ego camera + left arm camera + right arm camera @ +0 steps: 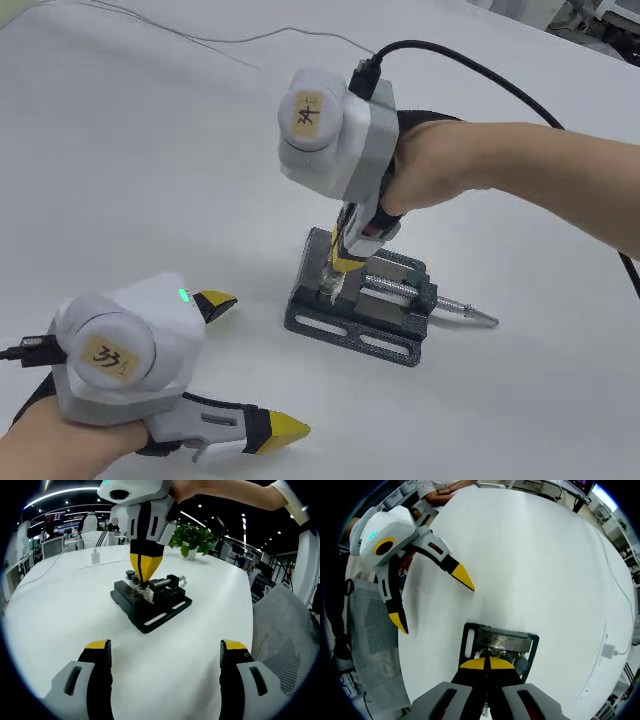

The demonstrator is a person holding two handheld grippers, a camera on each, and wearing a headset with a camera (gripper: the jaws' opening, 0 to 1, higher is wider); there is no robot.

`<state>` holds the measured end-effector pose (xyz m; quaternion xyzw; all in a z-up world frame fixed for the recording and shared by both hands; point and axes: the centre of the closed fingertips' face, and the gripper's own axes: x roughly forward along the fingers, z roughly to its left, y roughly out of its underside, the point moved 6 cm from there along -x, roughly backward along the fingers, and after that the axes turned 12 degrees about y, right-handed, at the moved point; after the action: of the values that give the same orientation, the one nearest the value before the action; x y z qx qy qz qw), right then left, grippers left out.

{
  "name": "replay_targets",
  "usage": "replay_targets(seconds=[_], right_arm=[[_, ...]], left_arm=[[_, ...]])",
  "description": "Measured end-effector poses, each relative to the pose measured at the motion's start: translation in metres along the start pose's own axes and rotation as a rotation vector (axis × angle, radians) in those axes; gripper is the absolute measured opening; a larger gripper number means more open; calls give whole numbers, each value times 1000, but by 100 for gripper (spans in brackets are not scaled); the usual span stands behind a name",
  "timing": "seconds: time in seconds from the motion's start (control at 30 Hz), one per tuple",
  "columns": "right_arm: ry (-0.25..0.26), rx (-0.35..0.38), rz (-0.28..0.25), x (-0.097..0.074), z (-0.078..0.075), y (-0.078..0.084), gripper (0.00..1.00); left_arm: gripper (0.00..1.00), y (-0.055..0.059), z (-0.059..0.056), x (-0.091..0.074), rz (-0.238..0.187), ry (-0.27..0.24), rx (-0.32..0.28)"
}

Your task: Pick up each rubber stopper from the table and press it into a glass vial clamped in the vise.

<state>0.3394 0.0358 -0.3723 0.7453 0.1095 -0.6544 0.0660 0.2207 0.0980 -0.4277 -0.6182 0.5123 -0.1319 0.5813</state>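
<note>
1. At a white workbench [140,150], a person holds the right gripper [346,264] nose-down over a dark metal vise [345,328]. Its yellow-tipped jaws are pressed together, right at the vise's opening.
2. From the left gripper view, the right gripper [145,576] touches the top of a glass vial [143,588] clamped in the vise [162,609]. A second vial [131,575] with a dark top stands just beside it. Whether a rubber stopper is caught between the closed tips cannot be told.
3. The right gripper view looks straight down its own shut jaws [487,662] into the vise [468,642]. The contents there are too blurred to sort out.
4. The left gripper [256,366] rests low at the near left, well apart from the vise, with its jaws spread wide around bare table. The same spread shows in its own view [165,645] and from across the table [435,606].
5. A round yellow sticker [110,357] on the left gripper bears the handwritten figures "33". A similar sticker [308,113] on the right gripper carries a handwritten mark that cannot be read with certainty. A small green light [184,295] glows on the left gripper's housing.
6. A black cable [480,70] runs from the right gripper. A potted plant [192,537] sits at the table's far edge.
</note>
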Motion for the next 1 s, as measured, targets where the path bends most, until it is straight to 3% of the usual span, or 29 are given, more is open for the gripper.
replay_targets(seconds=[0.2, 0.4, 0.5, 0.67, 0.9, 0.97, 1.0], right_arm=[[2, 4, -16, -1, 1, 2, 0], [-11, 122, -94, 0, -1, 7, 0], [6, 104, -137, -1, 1, 10, 0], [31, 136, -187, -2, 4, 12, 0], [108, 141, -269, 0, 9, 17, 0], [169, 147, -297, -1, 6, 19, 2], [175, 170, -304, -2, 7, 22, 5]], left_arm=[[88, -7, -2, -5, 3, -7, 20], [89, -17, -4, -12, 9, -31, 58], [89, -22, -3, -18, 3, -41, 65], [89, -27, -2, -24, -1, -60, 78], [89, -28, -2, -23, -7, -72, 81], [89, -28, -4, -23, -4, -68, 88], [89, -29, -4, -23, -3, -67, 91]])
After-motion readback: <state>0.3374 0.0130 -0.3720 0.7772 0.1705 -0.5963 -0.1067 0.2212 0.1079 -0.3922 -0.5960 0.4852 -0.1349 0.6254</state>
